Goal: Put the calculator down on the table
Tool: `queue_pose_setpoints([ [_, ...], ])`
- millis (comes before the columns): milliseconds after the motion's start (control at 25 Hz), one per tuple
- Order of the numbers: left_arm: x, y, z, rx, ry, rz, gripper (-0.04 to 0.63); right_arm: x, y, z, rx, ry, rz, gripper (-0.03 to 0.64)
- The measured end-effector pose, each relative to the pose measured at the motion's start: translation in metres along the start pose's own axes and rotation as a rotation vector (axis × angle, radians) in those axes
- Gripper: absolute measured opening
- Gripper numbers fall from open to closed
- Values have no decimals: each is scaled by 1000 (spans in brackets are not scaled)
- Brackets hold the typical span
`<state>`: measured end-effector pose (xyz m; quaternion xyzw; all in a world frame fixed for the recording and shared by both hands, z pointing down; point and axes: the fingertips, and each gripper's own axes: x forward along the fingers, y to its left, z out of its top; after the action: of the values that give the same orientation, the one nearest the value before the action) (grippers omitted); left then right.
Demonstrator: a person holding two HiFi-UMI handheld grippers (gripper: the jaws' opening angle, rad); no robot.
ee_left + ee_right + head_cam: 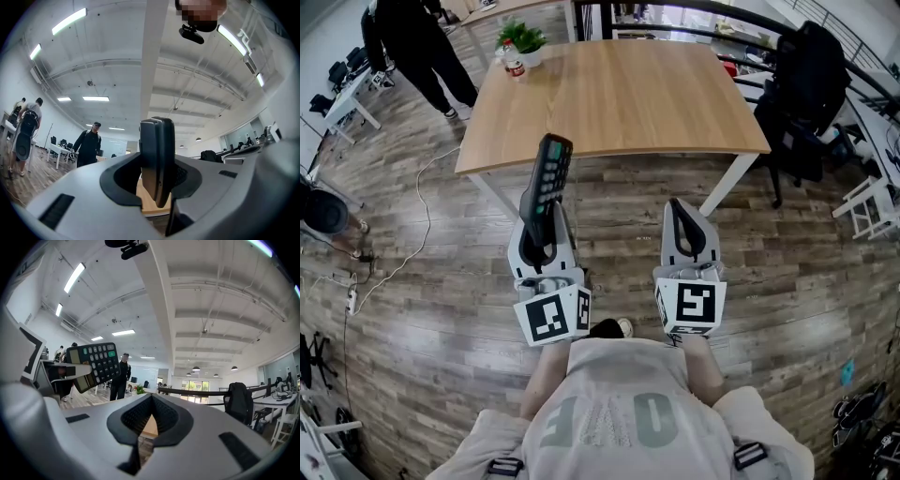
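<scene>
In the head view I am holding the calculator (553, 176) in the left gripper (542, 225), whose jaws are clamping its lower end. Its top is leaning forward, and it is hanging over the floor at about the near edge of the table (675, 103), not yet resting on anything. The right gripper (686, 220) is idling alongside, its jaws together with nothing in them. In the left gripper view I am seeing the calculator edge-on between the pads and standing tall, so I am judging that it needs tipping flat before release, or it could topple. In the right gripper view the keypad is showing off to the left, and a strip of tabletop is showing through the gap below the meeting pads. I am planning to carry it forward over the bare wood, well clear of the plant (525, 39) and bottle (514, 62) at the far corner. I would lower it until its back is resting, and only then ease the jaws apart.
</scene>
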<state>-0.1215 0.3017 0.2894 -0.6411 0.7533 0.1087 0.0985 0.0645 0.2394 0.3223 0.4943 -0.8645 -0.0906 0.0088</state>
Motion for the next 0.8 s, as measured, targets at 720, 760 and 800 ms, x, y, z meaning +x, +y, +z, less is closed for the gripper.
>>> queue_pose_setpoints([
  [720,110,8,-35,-36,-31,-14,121,100,-51,-19,-4,-1,-52,18],
  [760,122,9,-37,-36,-35,-16,121,111,-54,-20,-5,-3,-53,18],
  [800,133,11,-39,-36,-38,-16,121,123,-57,-20,-7,-4,-53,18],
])
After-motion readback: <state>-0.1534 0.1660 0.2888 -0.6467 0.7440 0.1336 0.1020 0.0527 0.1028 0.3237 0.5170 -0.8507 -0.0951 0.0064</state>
